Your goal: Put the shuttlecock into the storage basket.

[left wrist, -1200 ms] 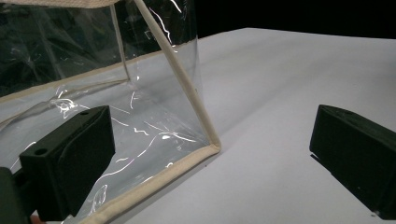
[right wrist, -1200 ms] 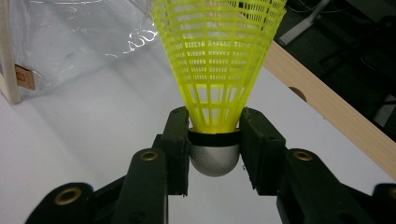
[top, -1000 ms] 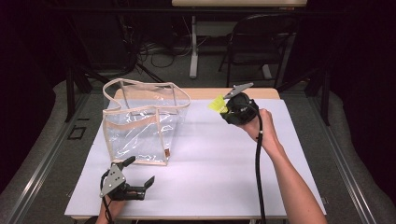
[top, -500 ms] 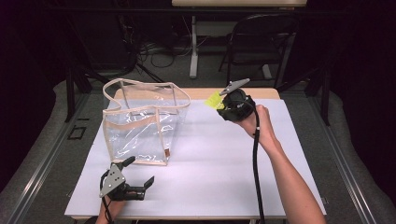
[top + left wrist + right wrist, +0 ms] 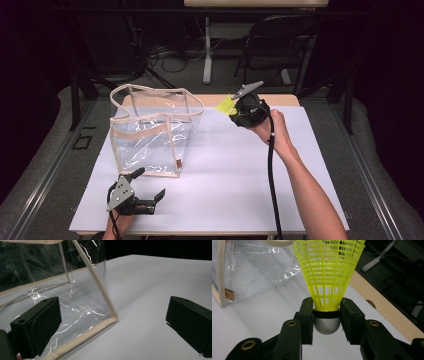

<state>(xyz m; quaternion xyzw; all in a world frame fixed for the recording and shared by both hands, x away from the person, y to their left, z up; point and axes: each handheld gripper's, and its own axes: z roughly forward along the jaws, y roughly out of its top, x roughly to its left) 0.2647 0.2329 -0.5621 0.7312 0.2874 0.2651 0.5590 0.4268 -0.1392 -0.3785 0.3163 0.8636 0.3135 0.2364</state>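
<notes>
A yellow plastic shuttlecock (image 5: 328,277) with a silver-grey cap is clamped at its base between the jaws of my right gripper (image 5: 327,315). In the high view that gripper (image 5: 235,107) is held in the air just right of the clear bag, and the shuttlecock (image 5: 225,105) points toward the bag. The clear bag (image 5: 152,130) with beige trim stands open-topped on the white table at back left. My left gripper (image 5: 152,192) lies low near the table's front edge, in front of the bag, jaws wide apart and empty. The bag's lower corner (image 5: 113,316) sits between its jaws' lines of sight.
The white tabletop (image 5: 225,170) spreads to the right and front of the bag. A wooden strip (image 5: 280,100) runs along its far edge. Behind the table stand a dark chair (image 5: 280,45) and a desk leg (image 5: 206,50) with cables on the floor.
My right gripper with the shuttlecock has shifted slightly left, toward the bag. The left gripper has stayed put.
</notes>
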